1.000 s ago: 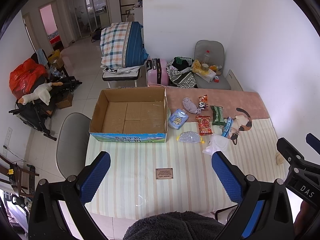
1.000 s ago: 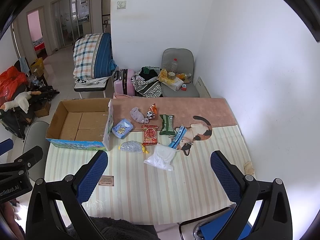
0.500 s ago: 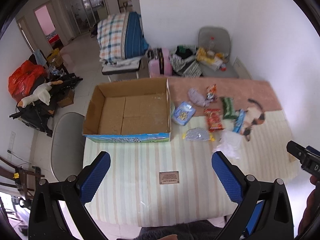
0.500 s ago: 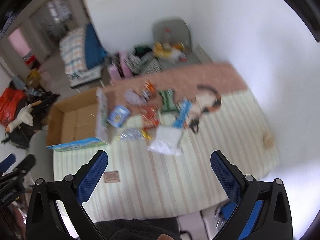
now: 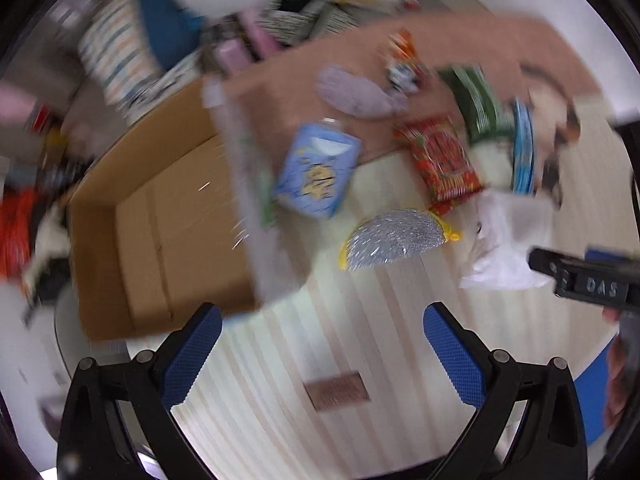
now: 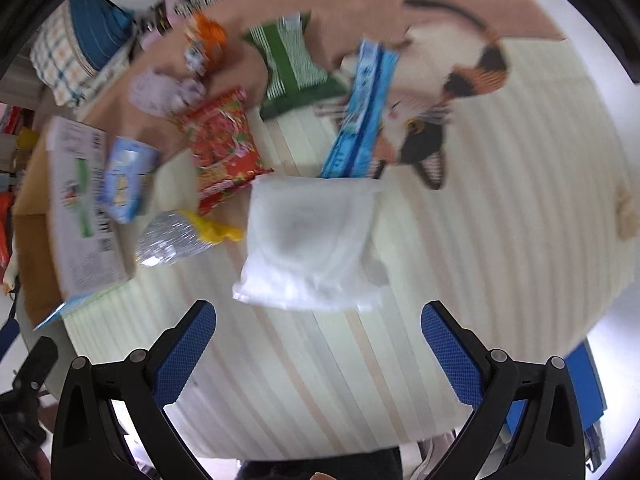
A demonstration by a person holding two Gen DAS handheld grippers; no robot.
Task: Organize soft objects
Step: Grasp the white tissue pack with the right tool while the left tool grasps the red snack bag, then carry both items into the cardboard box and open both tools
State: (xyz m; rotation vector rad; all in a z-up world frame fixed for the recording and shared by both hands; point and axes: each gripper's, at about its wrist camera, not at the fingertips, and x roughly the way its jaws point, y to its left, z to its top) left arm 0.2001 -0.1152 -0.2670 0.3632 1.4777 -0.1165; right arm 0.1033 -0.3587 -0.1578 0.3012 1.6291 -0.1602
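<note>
Soft packs lie on a striped table: a white plastic bag (image 6: 312, 240), a silver mesh pouch with yellow trim (image 5: 394, 238), a red snack pack (image 6: 222, 140), a light blue tissue pack (image 5: 316, 170), a green pack (image 6: 294, 64), a blue strip pack (image 6: 362, 112) and a grey sock (image 5: 354, 92). An open, empty cardboard box (image 5: 168, 216) stands at the left. My left gripper (image 5: 320, 356) is open above the table, near the silver pouch. My right gripper (image 6: 318, 354) is open just short of the white bag. Both views are blurred.
A cat-shaped mat (image 6: 444, 92) lies at the far right of the table, on a pink runner (image 5: 460, 36). A small brown label (image 5: 336, 390) sits on the cloth near me. Chairs, a suitcase and bedding stand beyond the table's far edge.
Both grippers have dropped down and forward toward the table; the objects now loom much larger. The jaws stay open and empty.
</note>
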